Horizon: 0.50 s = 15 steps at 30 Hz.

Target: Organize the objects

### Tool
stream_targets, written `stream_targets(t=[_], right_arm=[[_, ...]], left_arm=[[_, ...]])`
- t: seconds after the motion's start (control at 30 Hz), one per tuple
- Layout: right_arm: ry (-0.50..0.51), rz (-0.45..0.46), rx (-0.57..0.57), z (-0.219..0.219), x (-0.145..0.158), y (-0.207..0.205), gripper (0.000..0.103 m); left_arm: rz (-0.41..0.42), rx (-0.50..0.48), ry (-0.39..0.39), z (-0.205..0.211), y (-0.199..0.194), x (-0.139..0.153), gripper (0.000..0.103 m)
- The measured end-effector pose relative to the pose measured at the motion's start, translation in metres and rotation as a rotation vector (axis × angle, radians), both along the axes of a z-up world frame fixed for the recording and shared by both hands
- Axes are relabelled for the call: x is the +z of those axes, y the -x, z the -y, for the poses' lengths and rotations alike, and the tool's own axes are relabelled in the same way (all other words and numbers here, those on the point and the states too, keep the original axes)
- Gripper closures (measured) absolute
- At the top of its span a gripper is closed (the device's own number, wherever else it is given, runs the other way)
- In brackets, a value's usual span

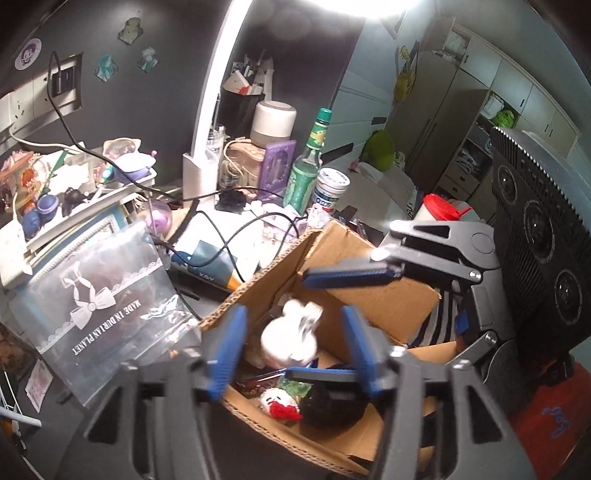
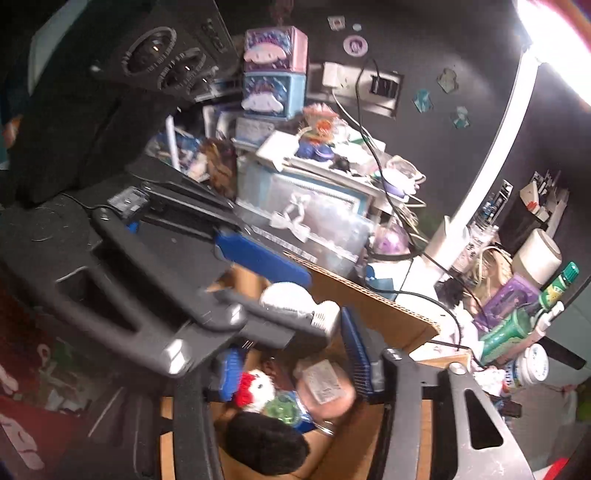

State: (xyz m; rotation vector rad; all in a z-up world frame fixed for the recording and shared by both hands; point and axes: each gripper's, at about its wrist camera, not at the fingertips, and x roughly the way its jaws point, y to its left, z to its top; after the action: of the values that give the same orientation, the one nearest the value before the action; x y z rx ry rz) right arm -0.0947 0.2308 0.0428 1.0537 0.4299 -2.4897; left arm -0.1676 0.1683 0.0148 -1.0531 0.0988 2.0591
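Both our hand-held grippers, left [image 1: 295, 350] and right [image 2: 295, 358], hang wide open, empty, above the cardboard box [image 1: 369, 299], where their crossing fingers could collide or the white plush [image 1: 291, 339] below snag.

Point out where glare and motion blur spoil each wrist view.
Left wrist view: the lamp blows out the top edge, and the white plush toy over the cardboard box is smeared by motion. Right wrist view: the lamp flares in the upper right corner, the left gripper crossing the frame is blurred, and fisheye bending curves the lamp arm.
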Motion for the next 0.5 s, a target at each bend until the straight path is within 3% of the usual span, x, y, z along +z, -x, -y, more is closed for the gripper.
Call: stream_targets(t=[0.13, 0.5], right_arm=[[-0.01, -0.001, -0.008, -0.001, 0.001, 0.0, 0.044], [-0.029, -0.033, -0.023, 0.008, 0.006, -0.015, 0.03]], left_arm=[[-0.021, 0.027, -0.023, 0.01, -0.002, 0.004, 0.018], [-0.104, 0.145, -0.035, 0.052, -0.035, 0.019, 0.009]])
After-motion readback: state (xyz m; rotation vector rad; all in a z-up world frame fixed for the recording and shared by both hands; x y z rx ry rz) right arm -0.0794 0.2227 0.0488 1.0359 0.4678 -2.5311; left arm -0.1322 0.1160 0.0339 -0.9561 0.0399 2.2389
